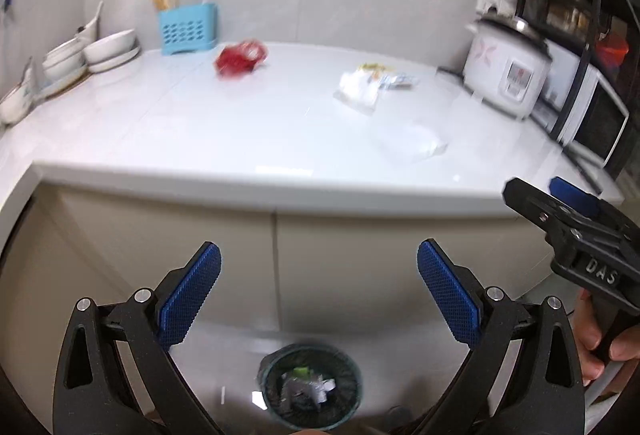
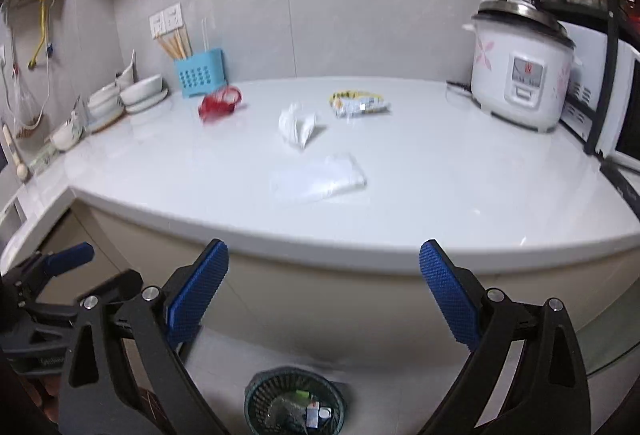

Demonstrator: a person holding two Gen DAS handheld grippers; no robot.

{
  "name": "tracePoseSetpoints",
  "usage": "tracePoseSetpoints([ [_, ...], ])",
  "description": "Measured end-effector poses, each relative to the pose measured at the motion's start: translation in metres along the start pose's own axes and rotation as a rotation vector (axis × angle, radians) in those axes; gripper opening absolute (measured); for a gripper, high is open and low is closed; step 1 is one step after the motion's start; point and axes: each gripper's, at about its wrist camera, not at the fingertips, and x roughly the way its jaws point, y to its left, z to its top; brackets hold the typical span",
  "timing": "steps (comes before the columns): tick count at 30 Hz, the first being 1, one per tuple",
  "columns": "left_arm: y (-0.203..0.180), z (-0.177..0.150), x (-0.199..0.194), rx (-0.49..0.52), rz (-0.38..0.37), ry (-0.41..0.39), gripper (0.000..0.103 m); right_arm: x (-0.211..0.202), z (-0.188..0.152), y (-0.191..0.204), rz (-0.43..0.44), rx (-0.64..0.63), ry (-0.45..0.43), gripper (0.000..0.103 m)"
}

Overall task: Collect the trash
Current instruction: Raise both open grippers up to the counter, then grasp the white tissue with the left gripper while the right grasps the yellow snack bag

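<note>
Trash lay on the white counter (image 2: 440,171): a red wrapper (image 2: 218,103) far left, a white crumpled bag (image 2: 298,125) and a snack packet (image 2: 358,104) in the middle, a flat clear bag (image 2: 320,179) nearest. Both the left gripper (image 1: 318,293) and the right gripper (image 2: 324,295) hung with jaws spread wide and empty above the bin (image 2: 294,401) on the floor, probably ready to reach for the next piece.

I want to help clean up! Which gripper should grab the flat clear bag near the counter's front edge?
Probably the right gripper: open, with the clear bag straight ahead. For the left gripper, also open, the bag lies off to its right.

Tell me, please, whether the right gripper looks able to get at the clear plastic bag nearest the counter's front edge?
Probably yes: the right gripper is open and empty, and nothing stands between it and the clear plastic bag.
</note>
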Motion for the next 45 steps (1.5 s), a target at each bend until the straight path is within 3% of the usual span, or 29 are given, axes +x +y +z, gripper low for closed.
tracePoseSetpoints([
  [8, -0.024, 0.092, 0.046, 0.009, 0.005, 0.039, 0.097, 0.053, 0.098, -0.027, -0.032, 0.032, 0.040, 0.092],
  [18, -0.025, 0.176, 0.181, 0.022, 0.062, 0.128, 0.097, 0.198, 0.175, -0.073, -0.066, 0.098, 0.164, 0.092],
  [23, -0.025, 0.190, 0.232, -0.005, 0.047, 0.196, 0.097, 0.266, 0.187, -0.086, -0.085, 0.152, 0.242, 0.092],
  [26, -0.033, 0.194, 0.251, 0.031, 0.100, 0.202, 0.097, 0.291, 0.190, -0.090, -0.094, 0.169, 0.268, 0.092],
  [35, -0.037, 0.194, 0.273, 0.022, 0.120, 0.241, 0.093, 0.328, 0.191, -0.087, -0.082, 0.198, 0.316, 0.082],
  [38, -0.038, 0.195, 0.275, 0.043, 0.133, 0.242, 0.089, 0.334, 0.190, -0.085, -0.071, 0.211, 0.319, 0.082],
  [41, -0.039, 0.196, 0.273, 0.049, 0.134, 0.235, 0.077, 0.338, 0.192, -0.085, -0.044, 0.226, 0.324, 0.082],
  [45, -0.040, 0.197, 0.267, 0.051, 0.131, 0.234, 0.045, 0.341, 0.196, -0.086, -0.009, 0.262, 0.327, 0.082],
])
